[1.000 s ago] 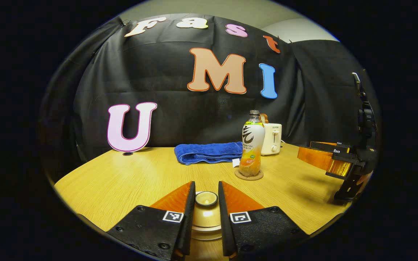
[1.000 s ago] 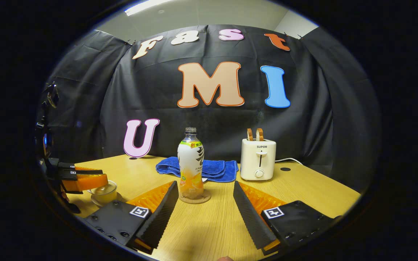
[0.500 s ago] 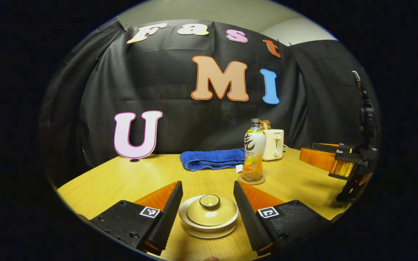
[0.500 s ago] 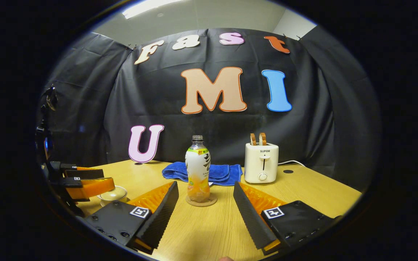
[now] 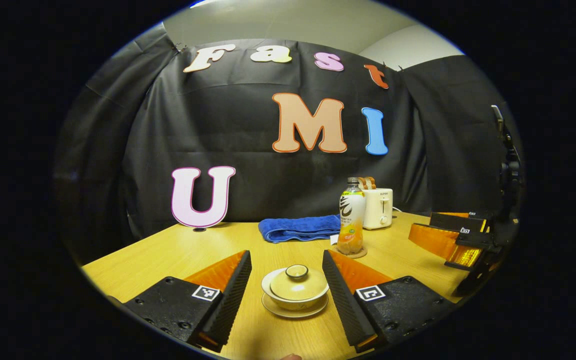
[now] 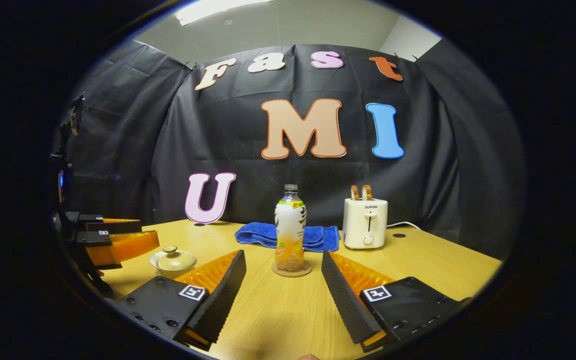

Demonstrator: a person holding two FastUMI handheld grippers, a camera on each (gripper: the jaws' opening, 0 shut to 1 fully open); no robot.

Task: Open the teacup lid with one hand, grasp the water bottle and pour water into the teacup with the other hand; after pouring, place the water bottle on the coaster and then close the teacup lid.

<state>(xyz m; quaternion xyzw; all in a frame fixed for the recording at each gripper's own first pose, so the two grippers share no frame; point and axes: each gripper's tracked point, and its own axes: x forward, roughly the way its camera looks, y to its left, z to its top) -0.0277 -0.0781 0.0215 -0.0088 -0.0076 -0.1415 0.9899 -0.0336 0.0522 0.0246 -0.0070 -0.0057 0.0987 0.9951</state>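
Left gripper view shows the left gripper (image 5: 286, 280), a second ago pinching the lid (image 5: 298, 282), now drawn back with jaws wide, the lidded teacup (image 5: 294, 300) on the table (image 5: 168, 250) between them; the right gripper (image 6: 283, 280) gapes toward the water bottle (image 6: 290, 230) on its coaster (image 6: 292, 270), so the task looks finished.

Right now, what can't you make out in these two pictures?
- Whether the teacup holds water: its lid covers it in the left gripper view.
- Towel's middle: the bottle hides it in the right gripper view.
- Coaster's centre: under the bottle.
- Bottle label: too small.
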